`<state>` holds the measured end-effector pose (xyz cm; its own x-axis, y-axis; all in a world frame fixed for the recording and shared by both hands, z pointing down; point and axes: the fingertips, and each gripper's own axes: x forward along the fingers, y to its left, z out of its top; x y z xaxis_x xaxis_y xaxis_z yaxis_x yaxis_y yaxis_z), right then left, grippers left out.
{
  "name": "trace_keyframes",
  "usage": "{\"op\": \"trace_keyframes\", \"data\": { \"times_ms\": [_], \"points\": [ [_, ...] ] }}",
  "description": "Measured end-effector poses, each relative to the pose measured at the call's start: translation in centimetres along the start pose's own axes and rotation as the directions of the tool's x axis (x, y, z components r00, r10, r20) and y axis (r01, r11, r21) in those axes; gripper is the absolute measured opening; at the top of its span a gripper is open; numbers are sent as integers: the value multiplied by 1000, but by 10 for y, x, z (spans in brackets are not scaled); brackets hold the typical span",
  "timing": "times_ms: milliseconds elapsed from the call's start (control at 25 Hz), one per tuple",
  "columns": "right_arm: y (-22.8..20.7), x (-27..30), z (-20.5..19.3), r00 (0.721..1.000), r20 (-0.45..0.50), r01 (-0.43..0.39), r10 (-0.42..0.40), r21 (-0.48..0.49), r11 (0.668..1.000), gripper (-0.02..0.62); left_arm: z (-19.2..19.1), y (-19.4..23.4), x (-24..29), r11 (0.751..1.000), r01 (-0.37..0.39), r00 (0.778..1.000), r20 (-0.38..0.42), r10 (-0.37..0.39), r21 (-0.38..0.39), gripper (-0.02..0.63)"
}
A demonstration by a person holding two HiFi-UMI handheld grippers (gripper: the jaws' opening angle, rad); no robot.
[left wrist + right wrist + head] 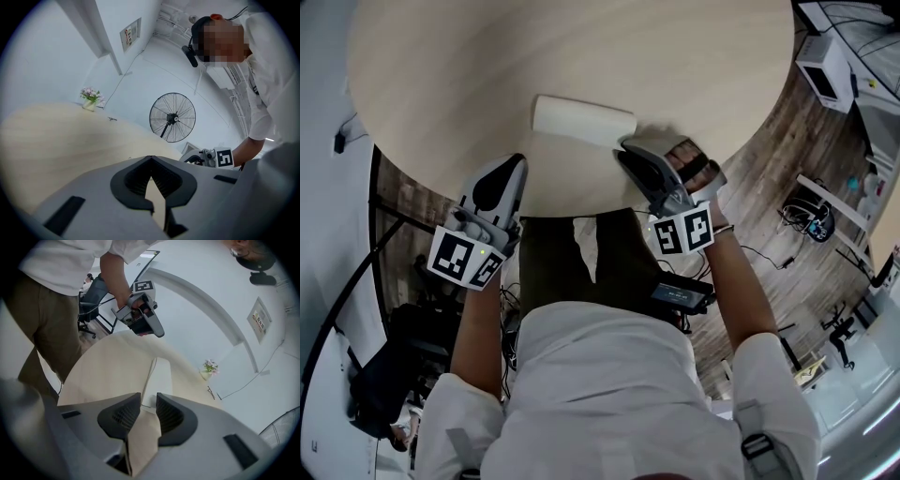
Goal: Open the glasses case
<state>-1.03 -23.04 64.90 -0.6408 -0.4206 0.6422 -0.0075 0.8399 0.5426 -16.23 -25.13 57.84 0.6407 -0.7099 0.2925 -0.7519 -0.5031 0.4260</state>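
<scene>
A white glasses case (pixel 584 122) lies shut on the round pale wooden table (pixel 487 66), near its front edge. My right gripper (pixel 624 150) is at the case's right end, tilted down. In the right gripper view its jaws (pixel 149 399) stand apart, and the case's near end (pixel 160 373) lies just past the tips without being clamped. My left gripper (pixel 517 163) rests at the table's edge, a short way left of the case and apart from it. Its pads (pixel 150 159) meet at the tips with nothing between them.
A floor fan (pixel 172 117) stands beyond the table. A small vase of flowers (pixel 90 97) sits at the table's far side. Cables and equipment (pixel 811 216) lie on the wooden floor to the right. A white box (pixel 825 70) stands at the upper right.
</scene>
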Motion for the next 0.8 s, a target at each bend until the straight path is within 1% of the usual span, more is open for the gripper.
{"op": "trace_keyframes", "data": {
  "times_ms": [160, 280, 400, 680, 800],
  "points": [
    [0, 1, 1, 1000, 2, 15, -15, -4, 1000, 101, 0, -1, 0, 1000, 2, 1000, 4, -2, -6, 14],
    [0, 0, 1, 1000, 7, 13, -13, 7, 1000, 96, 1, -2, 0, 1000, 4, 1000, 8, -4, -11, 14],
    [-1, -2, 3, 1000, 12, 12, -12, 13, 1000, 77, 1, -3, 1, 1000, 9, 1000, 9, -9, -14, 14],
    [-8, -9, 12, 999, 46, -2, -1, 66, 998, 55, 9, -3, 2, 1000, 16, 1000, 8, -15, -9, 14],
    [-15, -12, 15, 999, 49, 0, -3, 74, 997, 50, 16, -4, 2, 1000, 19, 1000, 9, -19, -3, 14]
  ]
}}
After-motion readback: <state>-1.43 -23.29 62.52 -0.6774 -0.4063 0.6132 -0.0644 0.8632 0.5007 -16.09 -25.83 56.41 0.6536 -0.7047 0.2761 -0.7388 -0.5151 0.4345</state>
